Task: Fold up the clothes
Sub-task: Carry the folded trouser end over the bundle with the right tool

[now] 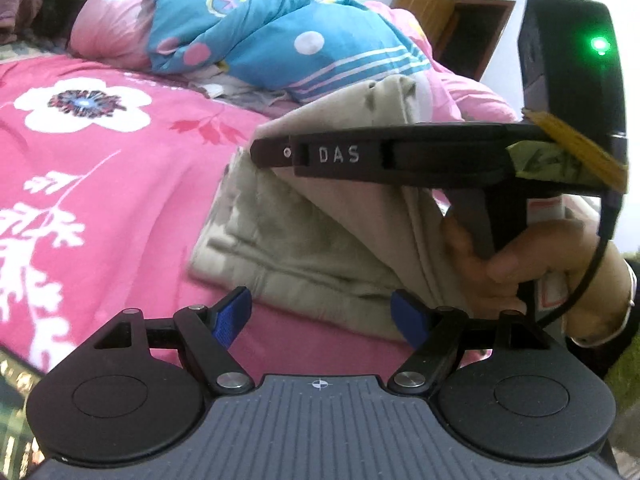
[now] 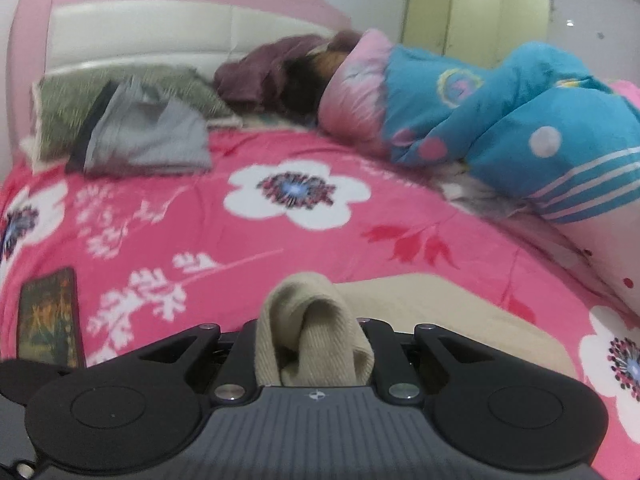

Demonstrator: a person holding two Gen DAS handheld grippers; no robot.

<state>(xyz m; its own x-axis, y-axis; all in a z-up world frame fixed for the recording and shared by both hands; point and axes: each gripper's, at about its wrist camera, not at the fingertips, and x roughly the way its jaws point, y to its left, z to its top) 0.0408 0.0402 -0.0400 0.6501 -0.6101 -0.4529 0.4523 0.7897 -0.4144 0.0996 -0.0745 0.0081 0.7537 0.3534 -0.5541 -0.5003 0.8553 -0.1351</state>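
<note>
A beige garment (image 1: 304,248) lies partly folded on the pink flowered bedspread (image 1: 100,184). My left gripper (image 1: 322,320) is open with blue pads, empty, just in front of the garment's near edge. My right gripper (image 1: 272,152) is seen from the side in the left wrist view, holding up a fold of the garment. In the right wrist view the right gripper (image 2: 314,340) is shut on a bunched fold of the beige garment (image 2: 316,320), and the rest of the cloth (image 2: 440,312) lies on the bed to the right.
A person sleeps under a blue and pink quilt (image 2: 500,120) at the far right of the bed. Folded grey clothes (image 2: 148,140) and a green pillow (image 2: 80,96) lie near the headboard (image 2: 160,36). A dark book (image 2: 50,320) lies at the left.
</note>
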